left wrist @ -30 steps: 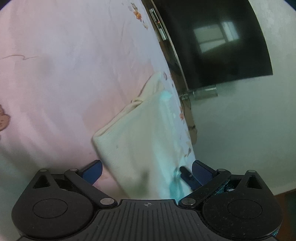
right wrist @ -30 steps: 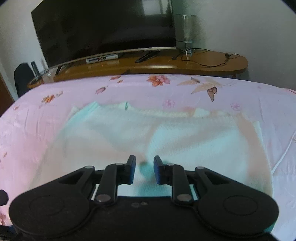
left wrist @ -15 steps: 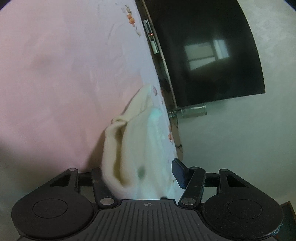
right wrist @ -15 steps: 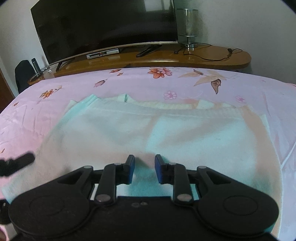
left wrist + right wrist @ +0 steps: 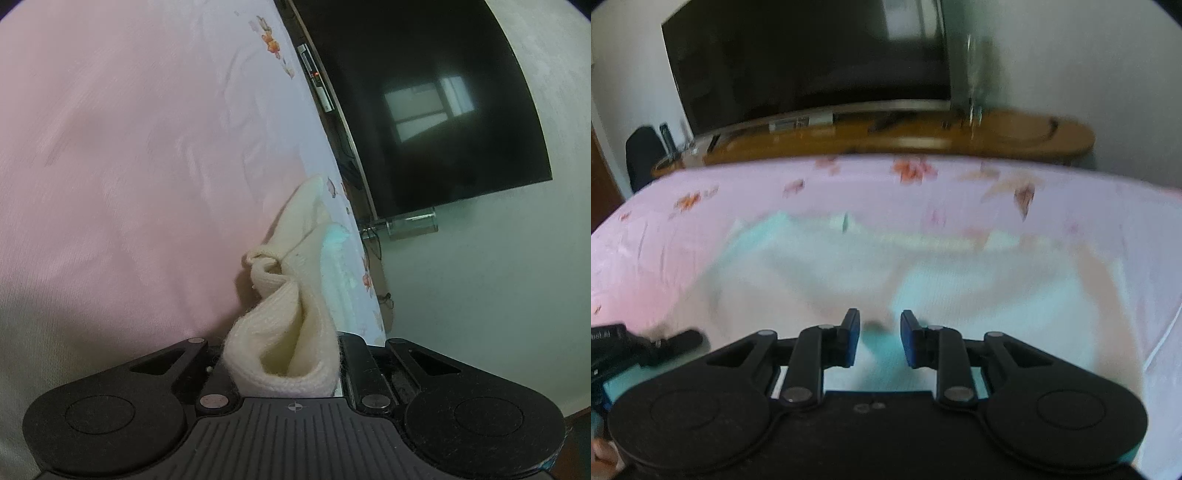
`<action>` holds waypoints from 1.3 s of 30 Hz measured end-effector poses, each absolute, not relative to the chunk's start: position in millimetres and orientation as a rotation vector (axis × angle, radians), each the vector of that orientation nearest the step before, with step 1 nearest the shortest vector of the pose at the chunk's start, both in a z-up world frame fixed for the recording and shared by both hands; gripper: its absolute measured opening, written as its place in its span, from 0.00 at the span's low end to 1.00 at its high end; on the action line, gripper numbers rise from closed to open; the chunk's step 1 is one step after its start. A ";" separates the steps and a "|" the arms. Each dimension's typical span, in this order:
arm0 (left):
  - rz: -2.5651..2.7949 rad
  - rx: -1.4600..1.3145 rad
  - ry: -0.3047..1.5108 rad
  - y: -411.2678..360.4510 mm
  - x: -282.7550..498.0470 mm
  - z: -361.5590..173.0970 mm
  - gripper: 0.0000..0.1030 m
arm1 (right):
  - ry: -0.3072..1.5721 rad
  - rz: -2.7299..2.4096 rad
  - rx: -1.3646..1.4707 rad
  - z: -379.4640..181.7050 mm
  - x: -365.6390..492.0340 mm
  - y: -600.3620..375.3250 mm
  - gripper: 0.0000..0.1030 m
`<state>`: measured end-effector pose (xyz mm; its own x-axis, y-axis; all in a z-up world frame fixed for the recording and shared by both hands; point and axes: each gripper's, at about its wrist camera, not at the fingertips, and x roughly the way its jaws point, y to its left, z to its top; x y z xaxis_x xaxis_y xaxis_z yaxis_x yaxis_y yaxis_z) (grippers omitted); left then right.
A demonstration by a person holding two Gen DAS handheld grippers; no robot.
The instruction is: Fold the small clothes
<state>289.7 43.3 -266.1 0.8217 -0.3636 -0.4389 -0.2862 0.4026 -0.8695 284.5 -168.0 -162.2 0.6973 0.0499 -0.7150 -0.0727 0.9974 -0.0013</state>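
A cream knit garment lies spread flat on the pink floral bedsheet. In the left wrist view my left gripper is shut on a bunched corner of the garment, lifted off the sheet. My right gripper hovers over the garment's near edge with its jaws slightly apart and nothing between them. The left gripper also shows at the left edge of the right wrist view.
A large dark TV stands on a wooden console beyond the bed's far edge. A glass vase stands on the console. A dark chair is at the far left. A white cable lies on the sheet at the right.
My left gripper has closed on the garment's corner and raised it into a bunched fold. My right gripper has shifted slightly, its view now blurred, with its jaws a little wider.
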 end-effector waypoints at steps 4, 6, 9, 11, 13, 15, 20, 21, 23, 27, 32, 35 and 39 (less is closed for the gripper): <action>-0.095 -1.081 0.607 36.5 293.9 -245.9 0.10 | 0.798 0.056 -0.169 -178.7 281.8 -154.1 0.23; -0.127 -1.008 0.593 30.5 294.0 -233.2 0.10 | 0.795 0.064 -0.085 -169.4 281.8 -161.8 0.19; -0.188 -0.869 0.572 12.1 299.2 -209.5 0.10 | 0.793 0.084 -0.055 -175.9 276.9 -169.7 0.19; -0.245 -0.793 0.568 -3.4 301.9 -195.5 0.10 | 0.803 0.106 0.000 -168.6 277.6 -177.4 0.19; -0.300 -0.708 0.568 -18.7 299.5 -182.4 0.10 | 0.805 0.116 0.171 -161.8 277.1 -201.6 0.18; -0.358 -0.631 0.582 -39.9 301.8 -173.7 0.10 | 0.790 0.110 0.290 -154.7 269.7 -228.2 0.21; -0.491 -0.474 0.671 -103.8 293.0 -176.1 0.10 | 0.767 0.086 0.455 -140.7 243.3 -282.2 0.23; -0.513 -0.463 0.692 -112.3 290.2 -179.3 0.10 | 0.764 0.082 0.481 -138.3 238.1 -290.9 0.23; -0.548 -0.416 0.724 -129.4 280.6 -185.4 0.10 | 0.759 0.070 0.525 -135.5 227.3 -307.6 0.27; -0.571 -0.328 0.755 -144.5 261.2 -189.0 0.11 | 0.801 0.095 0.652 -142.3 215.2 -335.2 0.33; -0.587 -0.252 0.770 -138.3 241.2 -166.2 0.19 | 0.872 0.109 0.690 -160.1 216.1 -333.6 0.49; -0.617 -0.241 0.784 -130.7 216.5 -152.2 0.60 | 0.873 0.138 0.716 -161.6 221.7 -324.9 0.49; -0.590 -0.247 0.764 -105.8 202.4 -135.7 0.61 | 0.900 0.161 0.683 -165.3 237.6 -308.4 0.49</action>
